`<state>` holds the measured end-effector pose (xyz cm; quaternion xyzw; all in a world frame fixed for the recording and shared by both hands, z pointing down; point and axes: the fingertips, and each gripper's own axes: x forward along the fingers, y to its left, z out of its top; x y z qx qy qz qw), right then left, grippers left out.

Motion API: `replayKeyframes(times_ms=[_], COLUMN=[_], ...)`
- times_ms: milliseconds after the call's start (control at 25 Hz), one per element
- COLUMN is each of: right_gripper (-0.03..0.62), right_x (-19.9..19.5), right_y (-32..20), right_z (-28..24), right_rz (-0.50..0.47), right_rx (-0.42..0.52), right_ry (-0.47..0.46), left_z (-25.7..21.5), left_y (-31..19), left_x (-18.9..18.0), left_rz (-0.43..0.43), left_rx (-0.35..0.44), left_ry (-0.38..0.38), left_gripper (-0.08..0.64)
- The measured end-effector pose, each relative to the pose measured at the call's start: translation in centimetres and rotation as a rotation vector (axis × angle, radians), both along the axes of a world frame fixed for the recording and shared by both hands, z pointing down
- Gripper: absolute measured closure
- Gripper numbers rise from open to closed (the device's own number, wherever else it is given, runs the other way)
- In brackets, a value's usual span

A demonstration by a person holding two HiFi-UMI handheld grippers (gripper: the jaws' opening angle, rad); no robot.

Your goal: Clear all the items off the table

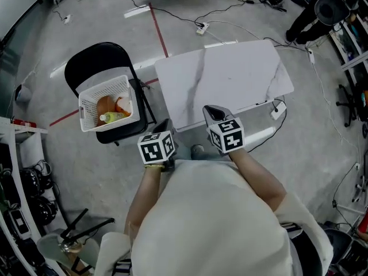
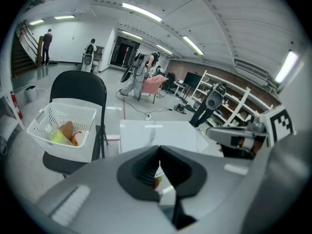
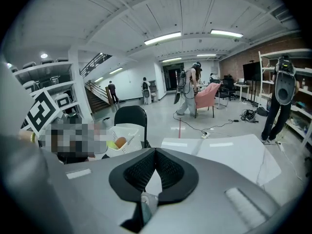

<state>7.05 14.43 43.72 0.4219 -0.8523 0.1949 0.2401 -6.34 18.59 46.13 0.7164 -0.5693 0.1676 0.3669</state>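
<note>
things: bottle (image 1: 113,117) and the rest lie in the basket (image 1: 87,111) on the chair (image 1: 98,59) | table (image 1: 224,79): bare | left gripper (image 2: 159,152), right gripper (image 3: 155,152): both shut, holding nothing | tip: job looks done; check the table edges once, then rest

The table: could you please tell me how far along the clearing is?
Done: the table looks bare; a bottle and orange items lie in the basket on the chair. In hand: nothing; left hand-held gripper and right hand-held gripper are shut, empty. Remaining: nothing visible.
</note>
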Motion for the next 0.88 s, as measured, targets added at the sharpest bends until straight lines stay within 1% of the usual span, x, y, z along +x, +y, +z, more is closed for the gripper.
replayKeyframes(times_ms=[240,480,680,880], right_gripper=[0.594,0.594,0.595,0.595], right_x=[2.7,3.8,4.3,4.9], right_y=[1.4,1.9,2.5,2.5], right_z=[-0.4,-0.5,-0.8,-0.7], right_rz=[0.062,0.142,0.186,0.197], right_rx=[-0.002,-0.005,0.014,0.011], right_ry=[-0.011,-0.029,-0.043,-0.041], left_z=[-0.9,-1.6,-1.7,-1.6], left_y=[-0.3,-0.5,-0.4,-0.7], left_x=[2.3,3.3,3.8,3.9], left_rz=[0.095,0.166,0.193,0.185], left_rx=[0.011,0.016,0.009,0.0], left_ry=[-0.019,-0.03,-0.034,-0.025], left_gripper=[0.551,0.551,0.551,0.551])
